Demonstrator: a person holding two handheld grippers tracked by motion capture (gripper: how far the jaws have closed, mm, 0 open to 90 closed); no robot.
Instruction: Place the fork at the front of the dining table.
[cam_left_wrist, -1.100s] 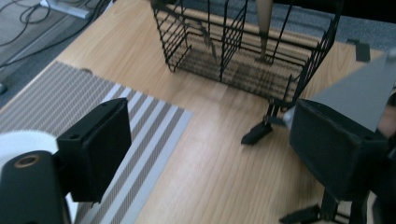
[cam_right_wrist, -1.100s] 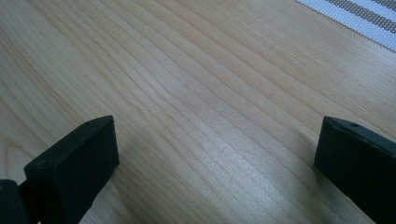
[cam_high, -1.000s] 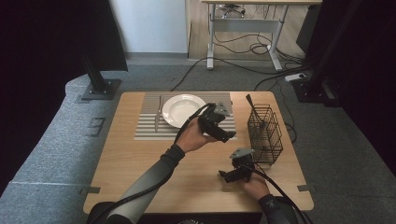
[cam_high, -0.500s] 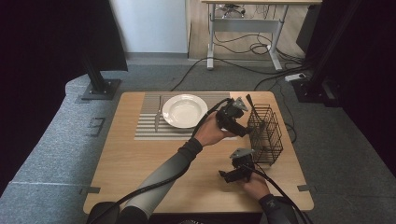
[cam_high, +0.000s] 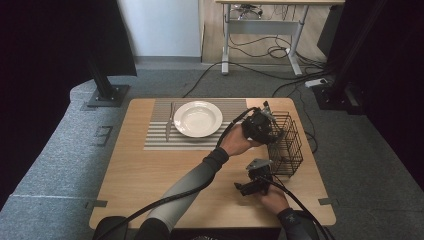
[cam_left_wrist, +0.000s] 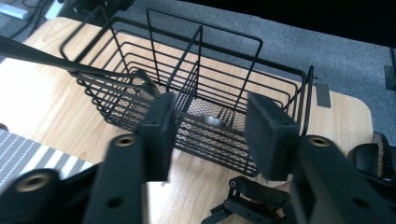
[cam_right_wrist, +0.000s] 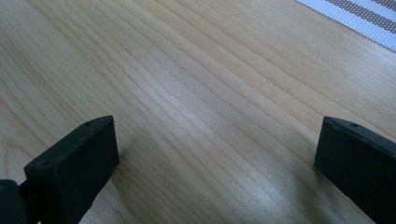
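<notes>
Seen from the high view, a person works at a wooden table (cam_high: 150, 185) with a gripper in each hand. The black wire basket (cam_high: 286, 145) stands at the table's right edge. The left gripper (cam_high: 267, 129) is held up against the basket's left side, arm stretched across the table. The right gripper (cam_high: 243, 187) rests low on the wood just in front of the basket. Left of the basket lies a striped placemat (cam_high: 155, 140) bearing a white plate (cam_high: 198, 119), with a knife (cam_high: 169, 122) beside the plate on the far side from the basket.

In the left gripper view, the jaws stand apart and empty, just above the basket's (cam_left_wrist: 205, 100) near rim. A dark utensil (cam_left_wrist: 70, 65) leans in the basket's left compartment, its handle reaching out over the rim. A wire divider splits the basket.

In the right gripper view, the jaws are spread wide over bare table (cam_right_wrist: 196, 102), holding nothing; a corner of the placemat (cam_right_wrist: 359, 16) shows beyond.
</notes>
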